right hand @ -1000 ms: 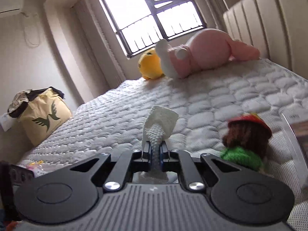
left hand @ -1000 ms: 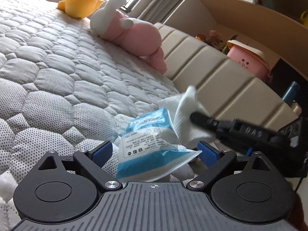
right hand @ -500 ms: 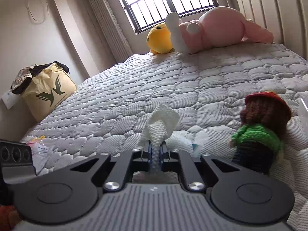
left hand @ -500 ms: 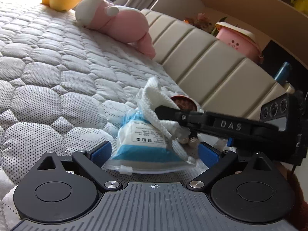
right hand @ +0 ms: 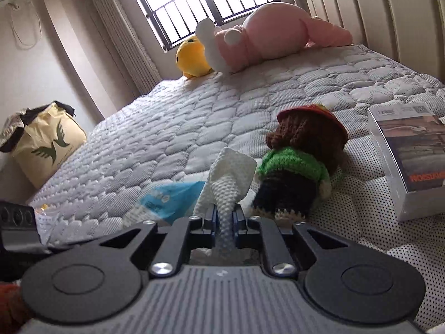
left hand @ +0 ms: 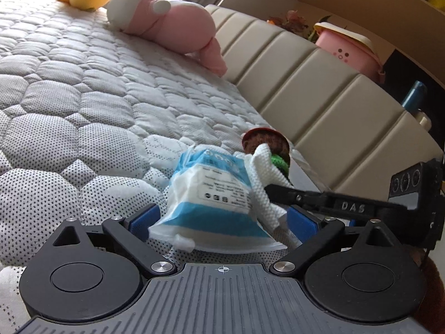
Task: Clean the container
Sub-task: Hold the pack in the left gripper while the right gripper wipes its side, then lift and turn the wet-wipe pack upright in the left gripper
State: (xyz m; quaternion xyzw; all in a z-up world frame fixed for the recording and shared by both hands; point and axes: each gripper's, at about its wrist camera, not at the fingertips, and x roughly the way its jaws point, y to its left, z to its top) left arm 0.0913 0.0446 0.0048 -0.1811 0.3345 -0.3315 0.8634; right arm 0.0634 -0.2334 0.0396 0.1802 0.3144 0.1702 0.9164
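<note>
On the bed, your right tool [right hand: 224,217] pinches the wipe [right hand: 230,176]. The clear box [right hand: 411,161] lies right of it; your left tool [left hand: 222,221] is spread around the wipe pack [left hand: 211,194].

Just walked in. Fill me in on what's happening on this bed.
A person works two handheld grippers over the quilted mattress. The right gripper is shut on a white cloth pulled from the blue-and-white wipe pack. The left gripper is open, its fingers either side of the pack, not squeezing it. A crocheted doll lies just beyond the cloth, with a clear plastic box further right. No wiping has started.
</note>
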